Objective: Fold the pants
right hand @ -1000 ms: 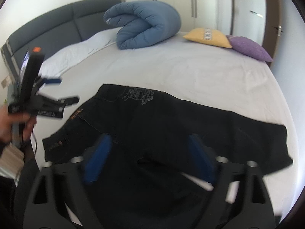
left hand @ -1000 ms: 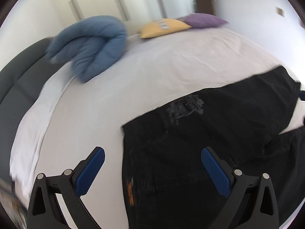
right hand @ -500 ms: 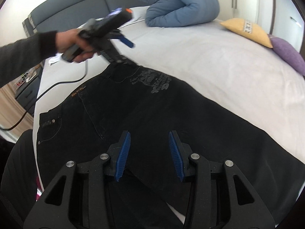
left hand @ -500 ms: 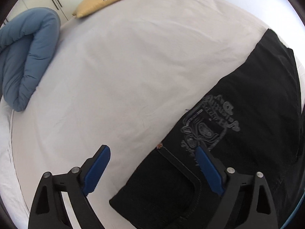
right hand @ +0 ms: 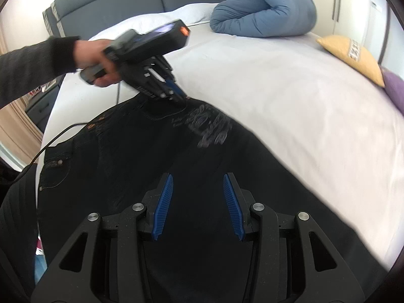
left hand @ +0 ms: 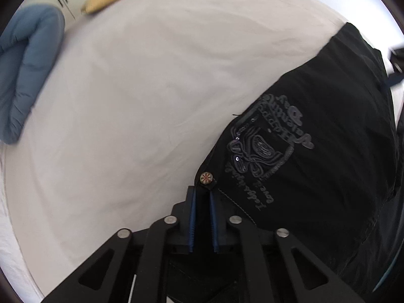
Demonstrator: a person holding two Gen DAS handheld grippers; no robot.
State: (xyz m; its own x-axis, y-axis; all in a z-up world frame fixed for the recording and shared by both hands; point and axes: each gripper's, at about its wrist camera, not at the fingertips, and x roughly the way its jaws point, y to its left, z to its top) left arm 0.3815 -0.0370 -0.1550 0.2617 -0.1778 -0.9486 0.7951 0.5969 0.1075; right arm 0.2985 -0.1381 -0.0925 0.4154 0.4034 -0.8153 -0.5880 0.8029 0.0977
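The left tool (left hand: 202,197) has its blue pads nearly together, pinching the far edge of the black pants (left hand: 315,151) just below a small round rivet (left hand: 206,178) near the embroidered crest (left hand: 262,149); its jaws have just been closing, with the cloth edge between them. The right tool (right hand: 198,176) hangs partly open over the pants' leg, nothing visibly gripped. The pants lie spread flat on the white bed (right hand: 290,88), waist toward a person's hand (right hand: 98,63) that carries the left tool. To do this step well, the left pinch probably needs to catch both layers at the edge, and the right tool should take the same edge farther down the leg, so both lift together and the fold lands straight. Compared with a second ago, the left tool, then wide open above the waist, has dropped to the pants' edge, and the right tool has narrowed and moved lower over the cloth. A blue duvet (right hand: 262,7) and a yellow cushion (right hand: 353,58) sit well apart at the bed's far side.
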